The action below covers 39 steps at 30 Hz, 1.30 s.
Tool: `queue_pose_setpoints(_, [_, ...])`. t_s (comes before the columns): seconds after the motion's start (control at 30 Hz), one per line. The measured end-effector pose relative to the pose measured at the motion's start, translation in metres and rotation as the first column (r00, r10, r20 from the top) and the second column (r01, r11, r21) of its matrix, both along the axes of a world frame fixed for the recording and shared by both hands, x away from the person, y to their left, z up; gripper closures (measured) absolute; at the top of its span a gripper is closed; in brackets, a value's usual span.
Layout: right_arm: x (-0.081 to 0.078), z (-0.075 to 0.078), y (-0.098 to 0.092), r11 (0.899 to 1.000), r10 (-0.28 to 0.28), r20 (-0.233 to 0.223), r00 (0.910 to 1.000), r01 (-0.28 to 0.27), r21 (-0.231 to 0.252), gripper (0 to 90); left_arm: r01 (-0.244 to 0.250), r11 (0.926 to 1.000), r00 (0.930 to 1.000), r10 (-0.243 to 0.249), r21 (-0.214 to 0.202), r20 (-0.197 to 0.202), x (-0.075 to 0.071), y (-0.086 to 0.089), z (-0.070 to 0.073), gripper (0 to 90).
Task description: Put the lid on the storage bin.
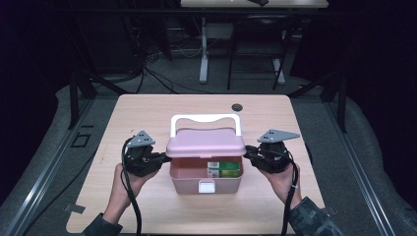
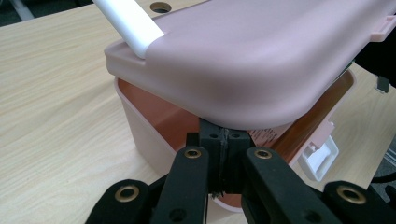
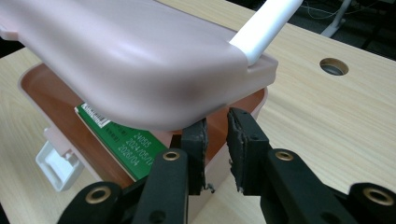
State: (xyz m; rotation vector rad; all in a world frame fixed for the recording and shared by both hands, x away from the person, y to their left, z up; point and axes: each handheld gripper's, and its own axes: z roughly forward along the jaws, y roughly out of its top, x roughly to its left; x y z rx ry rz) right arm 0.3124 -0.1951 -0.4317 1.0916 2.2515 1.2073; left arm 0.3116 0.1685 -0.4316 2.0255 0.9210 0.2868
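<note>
A pink box [image 1: 184, 181] stands mid-table with its lid [image 1: 206, 142] tilted up at the front and a white handle [image 1: 205, 118] behind. Inside lies a green carton [image 1: 228, 168]. My left gripper [image 1: 164, 158] is at the box's left side. Its jaws are shut together, and their tips [image 2: 224, 135] sit under the lid's edge [image 2: 243, 84] above the box's rim [image 2: 135, 121]. My right gripper [image 1: 248, 153] is at the right side, its jaws [image 3: 216, 126] slightly apart and straddling the box's right wall [image 3: 217, 179], just beneath the lid [image 3: 140, 60]. The green carton [image 3: 126, 140] shows inside.
A white latch [image 1: 205, 187] hangs at the box's front. A round cable hole [image 1: 237, 106] sits in the tabletop [image 1: 147, 113] behind the box. Table legs and cables stand on the dark floor beyond the far edge. Bare wood surrounds the box.
</note>
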Motion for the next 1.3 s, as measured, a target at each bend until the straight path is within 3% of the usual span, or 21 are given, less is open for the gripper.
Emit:
queue_pose_setpoints(0.43, [-0.013, -0.005, 0.003, 0.999, 0.036, -0.016, 0.9992, -0.036, 0.016, 71.5, 0.013, 0.9999, 0.9998, -0.013, 0.008, -0.017, -0.005, 0.001, -0.005, 90.0])
queue_pose_setpoints(0.7, [-0.019, -0.006, 0.005, 0.998, 0.05, -0.032, 0.9983, -0.048, 0.04, 55.4, 0.022, 0.9997, 0.9995, -0.022, 0.013, -0.022, -0.006, 0.001, -0.008, 89.9])
queue_pose_setpoints(0.87, [-0.019, -0.007, 0.006, 0.997, 0.054, -0.041, 0.9977, -0.051, 0.065, 50.6, 0.033, 0.9993, 0.9988, -0.033, 0.014, -0.037, -0.007, 0.004, -0.009, 87.8])
queue_pose_setpoints(1.0, [-0.02, -0.009, 0.007, 0.997, 0.058, -0.05, 0.997, -0.055, 0.06, 49.7, 0.049, 0.9984, 0.997, -0.047, 0.029, -0.062, -0.009, 0.008, -0.009, 76.8])
queue_pose_setpoints(1.07, [-0.02, -0.01, 0.007, 0.997, 0.059, -0.054, 0.9968, -0.056, 0.062, 49.0, 0.044, 0.9978, 0.9966, -0.041, 0.048, -0.071, -0.011, 0.011, -0.009, 65.1])
queue_pose_setpoints(1.3, [-0.022, -0.014, 0.007, 0.996, 0.069, -0.067, 0.9954, -0.065, 0.062, 45.0, -0.017, 0.9949, 0.9972, 0.024, 0.1, -0.07, -0.016, 0.034, -0.009, 35.1])
